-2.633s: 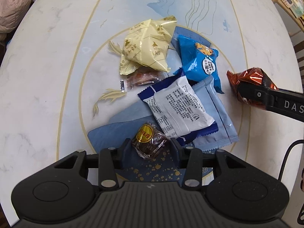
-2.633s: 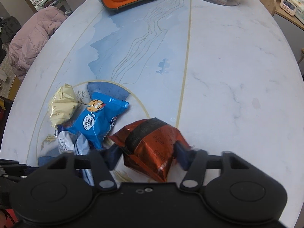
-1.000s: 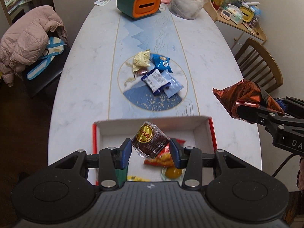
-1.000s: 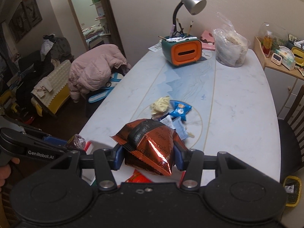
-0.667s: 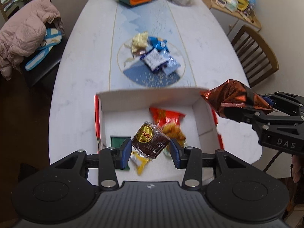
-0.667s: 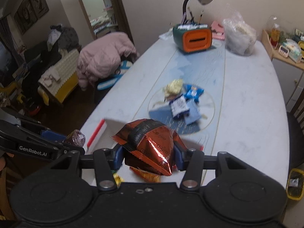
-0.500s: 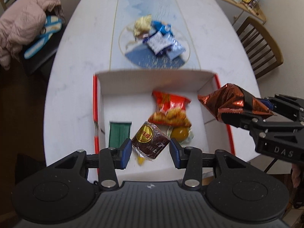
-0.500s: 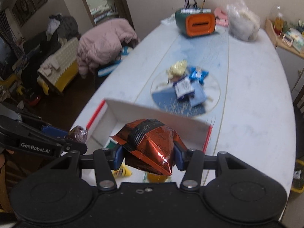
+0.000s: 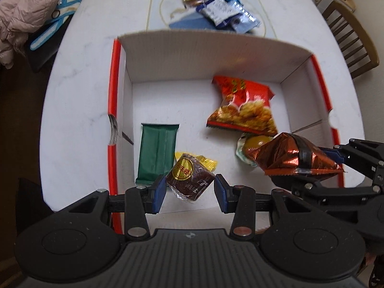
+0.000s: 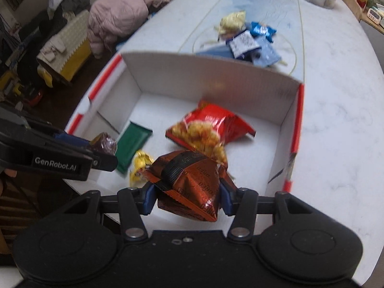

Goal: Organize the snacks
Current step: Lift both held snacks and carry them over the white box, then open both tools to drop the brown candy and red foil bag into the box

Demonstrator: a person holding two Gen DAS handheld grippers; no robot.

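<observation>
The left gripper pinches a small brown candy and the right gripper clamps a copper foil packet, both poised over the near end of the white box. This looks like the drop-off step: next, open each jaw so both fall beside the red snack bag.

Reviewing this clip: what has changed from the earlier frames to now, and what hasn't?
Both hand-held grippers carried their snacks from the table pile to above the box. The left still holds the brown candy, the right the copper packet. The pile stayed put.
</observation>
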